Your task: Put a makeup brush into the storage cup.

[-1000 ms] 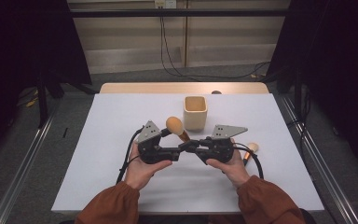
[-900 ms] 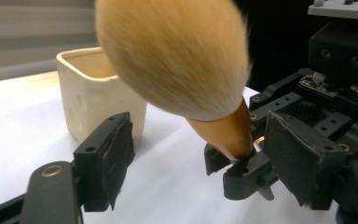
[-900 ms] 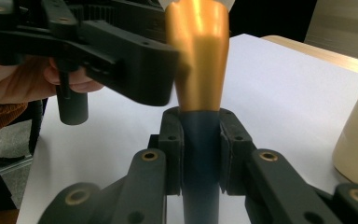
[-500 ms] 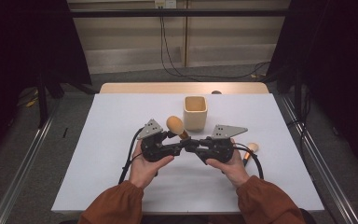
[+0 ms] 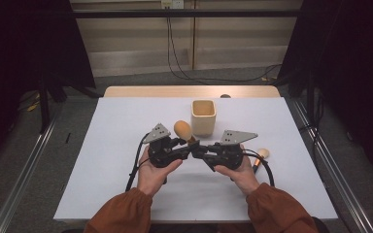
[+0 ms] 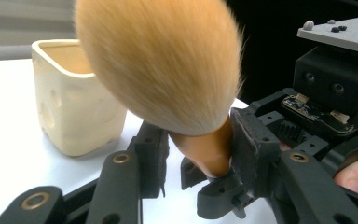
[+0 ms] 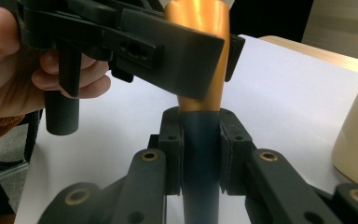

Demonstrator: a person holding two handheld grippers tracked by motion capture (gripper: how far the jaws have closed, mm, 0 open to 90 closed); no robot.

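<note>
A makeup brush with a fluffy orange head (image 5: 183, 129) stands tilted between my two grippers at the table's middle. My right gripper (image 7: 201, 149) is shut on its dark handle (image 7: 200, 191). My left gripper (image 6: 200, 149) has just been closing and its pads now press the golden ferrule (image 6: 205, 149) just below the bristles (image 6: 168, 60). In the high view the left gripper (image 5: 188, 145) and right gripper (image 5: 197, 149) meet tip to tip under the brush head. The left gripper's near finger (image 7: 177, 60) covers part of the ferrule (image 7: 198, 14).
A cream square cup (image 5: 203, 116) stands just behind the brush, also close by as the cup (image 6: 74, 112). A second small brush (image 5: 261, 156) lies on the white table (image 5: 102, 184) to the right of my right hand. Cables trail from both grippers toward the front edge.
The left gripper's jaws have drawn together around the brush's ferrule. Both hands and the brush have stayed where they were.
</note>
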